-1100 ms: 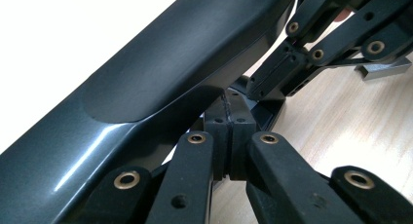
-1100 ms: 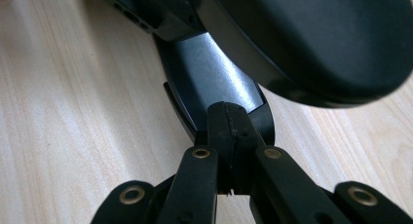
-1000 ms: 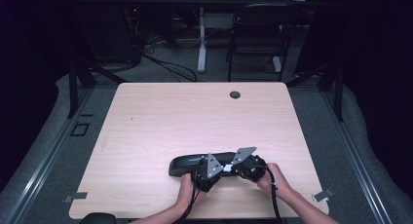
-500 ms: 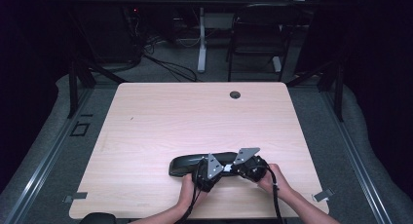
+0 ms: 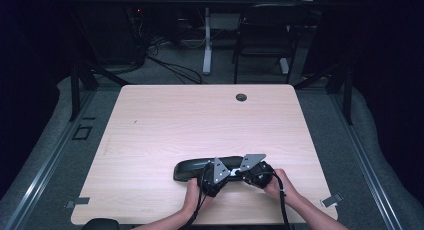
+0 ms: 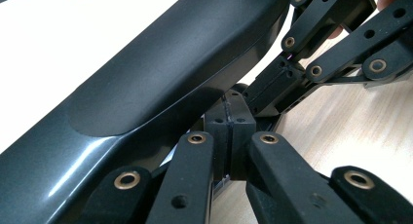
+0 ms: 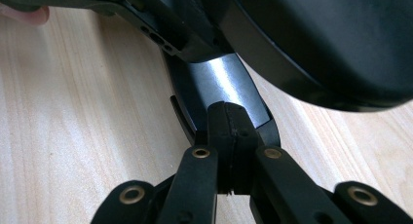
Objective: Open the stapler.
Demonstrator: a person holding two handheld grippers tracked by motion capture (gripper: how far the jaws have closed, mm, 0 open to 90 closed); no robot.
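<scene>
A long dark grey case [image 5: 192, 168] lies on the wooden table [image 5: 200, 120] near its front edge. My left gripper [image 5: 226, 174] and right gripper [image 5: 241, 173] point at each other, tips almost meeting at the case's near right end. In the left gripper view, my left gripper [image 6: 229, 112] has its jaws pressed together beside the case [image 6: 160, 73], with the right gripper [image 6: 272, 83] coming in from the upper right. In the right gripper view, my right gripper [image 7: 229, 121] is shut, tips against a shiny grey part of the case [image 7: 219, 83]. The left gripper [image 7: 165, 39] crosses above.
A round cable hole [image 5: 241, 97] sits near the table's far edge. Behind the table stand a black chair [image 5: 265, 35] and a white desk leg [image 5: 206, 40], with cables on the floor. Two forearms enter from the bottom edge.
</scene>
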